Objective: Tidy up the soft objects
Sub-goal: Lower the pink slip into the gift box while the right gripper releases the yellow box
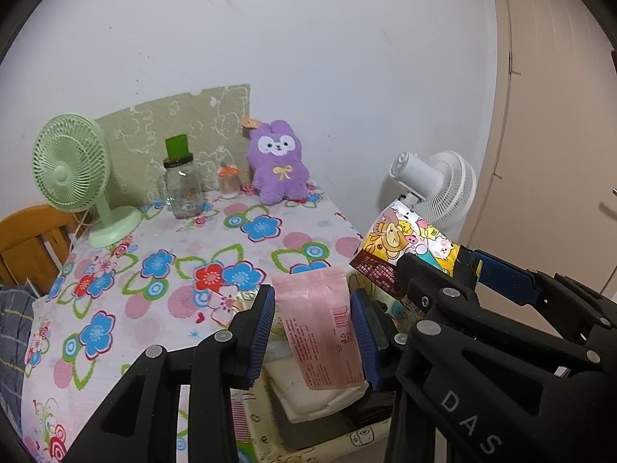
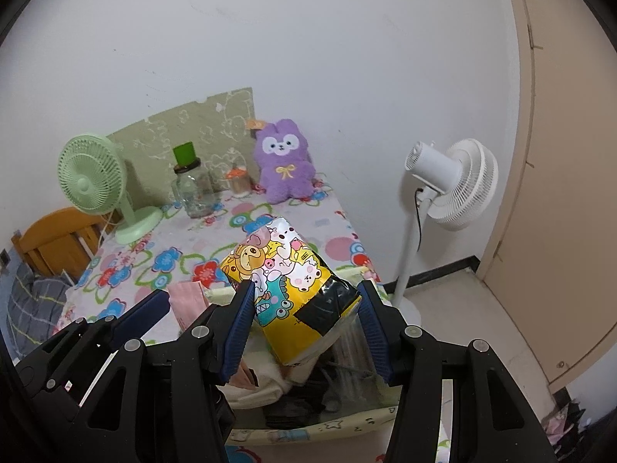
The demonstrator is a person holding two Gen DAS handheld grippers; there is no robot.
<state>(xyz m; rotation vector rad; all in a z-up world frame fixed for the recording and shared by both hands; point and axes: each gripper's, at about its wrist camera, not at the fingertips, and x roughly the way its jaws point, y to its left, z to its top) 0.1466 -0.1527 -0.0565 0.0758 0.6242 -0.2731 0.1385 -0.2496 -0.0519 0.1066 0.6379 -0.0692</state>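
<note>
Only rightward: white fan's (image 2: 455, 185) floor stand

A table (image 1: 127, 332) covered by a white cloth printed with blue, red and pink flowers and green outlines carries everything here. Along its far edge, by the wall, stand a pale green desk fan (image 1: 73, 177) at the left corner, a clear glass jar (image 1: 183, 189) with a dark lid and a green block on top, a small orange-capped jar (image 1: 228, 182), and a purple plush bunny (image 1: 279, 164) — sitting upright, at the right corner. At the near edge sits an open fabric bin (image 1: 358, 438) with cartoon print — folded light and dark items lie inside it.
</note>
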